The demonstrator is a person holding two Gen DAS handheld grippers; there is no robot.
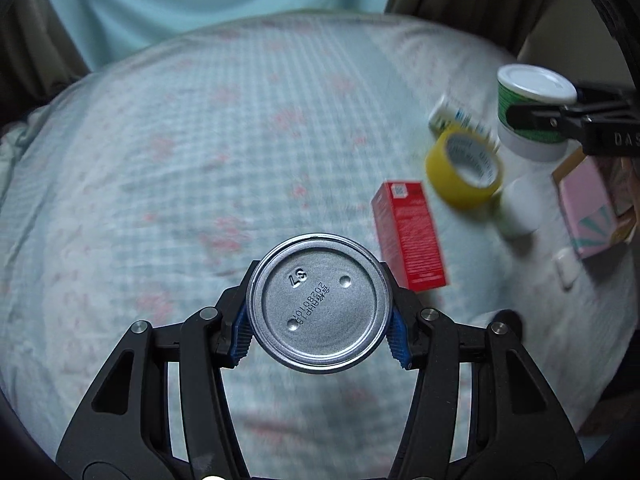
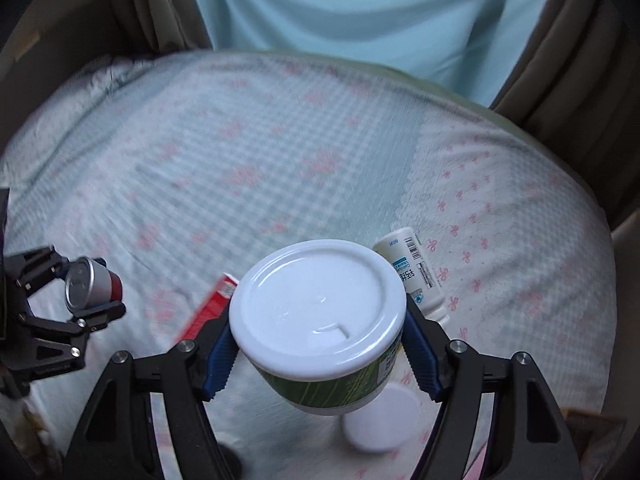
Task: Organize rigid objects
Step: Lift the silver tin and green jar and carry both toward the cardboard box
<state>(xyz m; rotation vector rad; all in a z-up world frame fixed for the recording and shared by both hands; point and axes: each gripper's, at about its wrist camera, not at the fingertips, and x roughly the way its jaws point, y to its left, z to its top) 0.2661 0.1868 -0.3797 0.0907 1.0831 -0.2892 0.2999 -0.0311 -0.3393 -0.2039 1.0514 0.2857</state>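
My left gripper point(image 1: 320, 326) is shut on a small metal can point(image 1: 319, 303); I see its silver stamped end, held above the bed. The can and left gripper also show in the right wrist view point(image 2: 90, 282). My right gripper point(image 2: 320, 354) is shut on a green tub with a white lid point(image 2: 320, 312), lifted off the bed; the tub also shows in the left wrist view point(image 1: 534, 110). A red box point(image 1: 408, 236) lies on the bedsheet, with a yellow tape roll point(image 1: 464, 170) beyond it.
A white bottle with a blue label point(image 2: 416, 276) lies beside the tub. A white round jar point(image 2: 382, 418) stands below it. A pink box point(image 1: 588, 208) and a small white piece point(image 1: 566, 266) lie at the right. The checked bedsheet point(image 1: 200, 160) stretches left.
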